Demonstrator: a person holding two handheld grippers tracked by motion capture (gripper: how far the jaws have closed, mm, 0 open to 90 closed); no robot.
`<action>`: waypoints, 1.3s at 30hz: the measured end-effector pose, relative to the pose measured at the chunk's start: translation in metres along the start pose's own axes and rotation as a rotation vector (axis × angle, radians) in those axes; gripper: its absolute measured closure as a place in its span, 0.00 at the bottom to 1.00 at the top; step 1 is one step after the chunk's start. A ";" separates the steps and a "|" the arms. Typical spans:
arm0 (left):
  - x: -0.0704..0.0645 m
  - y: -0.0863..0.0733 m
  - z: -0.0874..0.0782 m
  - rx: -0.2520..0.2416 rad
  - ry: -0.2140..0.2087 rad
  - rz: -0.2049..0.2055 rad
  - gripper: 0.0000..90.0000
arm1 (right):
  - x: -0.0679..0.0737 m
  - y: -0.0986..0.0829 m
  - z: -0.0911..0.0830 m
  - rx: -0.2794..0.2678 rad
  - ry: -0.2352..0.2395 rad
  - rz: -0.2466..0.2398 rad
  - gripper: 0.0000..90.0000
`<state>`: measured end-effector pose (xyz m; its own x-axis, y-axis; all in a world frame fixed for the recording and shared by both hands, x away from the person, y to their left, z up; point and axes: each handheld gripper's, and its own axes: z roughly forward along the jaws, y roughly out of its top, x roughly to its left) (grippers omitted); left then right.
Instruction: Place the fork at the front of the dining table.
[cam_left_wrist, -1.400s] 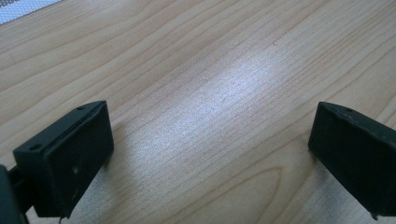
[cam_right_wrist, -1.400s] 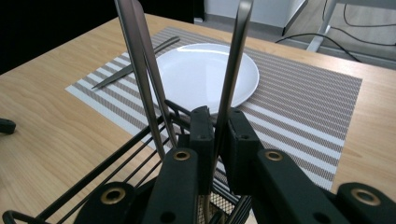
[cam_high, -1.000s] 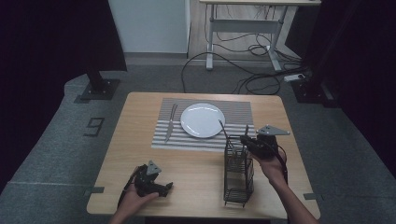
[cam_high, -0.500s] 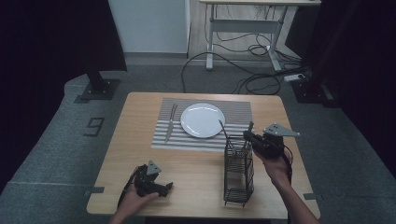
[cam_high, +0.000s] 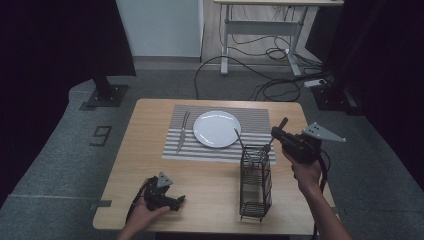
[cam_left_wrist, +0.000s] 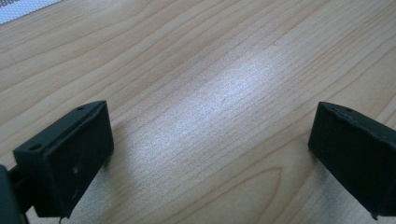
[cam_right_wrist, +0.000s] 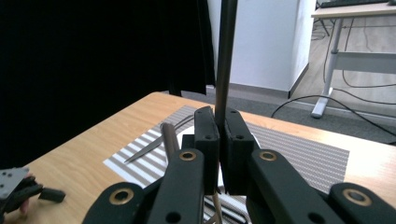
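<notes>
The pale wooden table (cam_left_wrist: 219, 93) has a smooth, faintly sheened top with clear grain. On it lies a grey-and-white striped cloth placemat (cam_high: 260, 120), matt and finely ribbed. The round white plate (cam_high: 216, 128) looks like glossy glazed ceramic. The black wire cutlery basket (cam_high: 255, 182) is thin metal rod. The dark slim utensil handle (cam_right_wrist: 225, 60) has a dull satin finish. The left gripper (cam_left_wrist: 210, 154) has matt black plastic jaws.

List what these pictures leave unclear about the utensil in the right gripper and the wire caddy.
- Utensil clamped in the right gripper: its top end is cut off by the upper edge of the right gripper view.
- Its working end: hidden behind the jaws there, too small in the high view.
- Wire caddy contents: too small and dark in the high view to tell apart.
</notes>
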<state>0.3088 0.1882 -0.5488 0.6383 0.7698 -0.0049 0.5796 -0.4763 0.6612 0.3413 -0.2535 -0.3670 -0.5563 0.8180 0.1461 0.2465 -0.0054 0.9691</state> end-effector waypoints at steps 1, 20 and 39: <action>0.000 0.000 0.000 0.000 0.000 0.000 0.00 | -0.001 0.001 0.000 -0.002 -0.002 0.001 0.96; 0.000 0.000 0.000 0.000 0.000 0.000 0.00 | -0.015 0.011 0.010 -0.041 -0.066 -0.012 0.96; 0.000 0.000 0.000 -0.001 0.000 0.000 0.00 | -0.028 0.017 0.014 -0.097 -0.096 0.026 0.96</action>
<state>0.3088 0.1882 -0.5488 0.6381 0.7700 -0.0052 0.5795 -0.4757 0.6617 0.3724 -0.2685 -0.3572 -0.4710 0.8683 0.1559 0.1796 -0.0787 0.9806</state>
